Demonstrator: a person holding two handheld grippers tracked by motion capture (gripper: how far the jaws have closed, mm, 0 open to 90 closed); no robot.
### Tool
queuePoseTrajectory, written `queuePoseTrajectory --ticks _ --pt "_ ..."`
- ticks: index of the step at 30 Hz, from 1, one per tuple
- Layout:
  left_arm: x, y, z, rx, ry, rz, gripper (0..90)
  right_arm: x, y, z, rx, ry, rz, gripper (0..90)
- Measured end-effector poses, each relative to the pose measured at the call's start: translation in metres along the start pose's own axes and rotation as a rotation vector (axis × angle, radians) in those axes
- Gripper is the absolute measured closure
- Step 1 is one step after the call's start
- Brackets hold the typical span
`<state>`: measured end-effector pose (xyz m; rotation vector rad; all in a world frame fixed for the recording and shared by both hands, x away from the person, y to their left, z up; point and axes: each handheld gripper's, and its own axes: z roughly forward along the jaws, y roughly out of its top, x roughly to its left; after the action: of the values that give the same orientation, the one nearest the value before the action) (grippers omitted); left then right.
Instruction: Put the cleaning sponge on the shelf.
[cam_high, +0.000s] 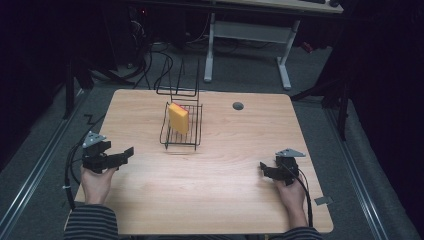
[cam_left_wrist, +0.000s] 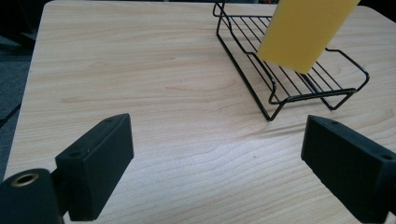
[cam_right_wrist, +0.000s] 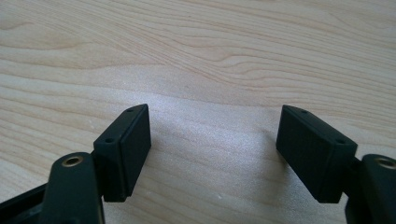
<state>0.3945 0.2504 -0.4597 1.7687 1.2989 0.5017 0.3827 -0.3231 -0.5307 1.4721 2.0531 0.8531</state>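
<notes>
The yellow sponge (cam_high: 178, 118) stands on edge in the black wire rack (cam_high: 181, 136) at the middle of the table (cam_high: 225, 200), leaning against the rack's upright back wires. Starting from the left: my left gripper (cam_high: 118, 158) sits near the table's left edge, well apart from the rack, jaws spread wide with nothing but bare wood between them; the sponge looms ahead and to the right in the left gripper view (cam_left_wrist: 306, 32). I judge the sponge light, soft and squashy, not slippery and in no way fragile. I'd take it across its flat faces near the top edge, which stands clear of the wires, and pinch gently so it doesn't buckle. Farther right, my right gripper (cam_high: 271, 171) rests near the right edge, jaws also parted wide and holding nothing.
</notes>
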Motion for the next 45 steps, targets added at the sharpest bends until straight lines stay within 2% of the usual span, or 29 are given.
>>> queuePoseTrajectory --ticks 10,22,27,37,45 --pt "0.001 -0.005 0.006 0.015 0.008 -0.004 10.7 0.0 0.0 0.0 0.0 0.0 0.0 26.6" --pt "0.002 -0.015 0.022 0.053 0.014 -0.012 11.3 0.0 0.0 0.0 0.0 -0.001 0.0 26.6" --pt "0.002 -0.018 0.027 0.068 0.025 -0.003 11.6 0.0 0.0 0.0 0.0 -0.001 0.001 26.6" --pt "0.003 -0.027 0.037 0.087 0.026 -0.021 11.7 0.0 0.0 0.0 0.0 -0.001 0.001 26.6" --pt "0.003 -0.03 0.047 0.109 0.043 -0.008 12.1 0.0 0.0 0.0 -0.001 -0.001 0.001 26.6"
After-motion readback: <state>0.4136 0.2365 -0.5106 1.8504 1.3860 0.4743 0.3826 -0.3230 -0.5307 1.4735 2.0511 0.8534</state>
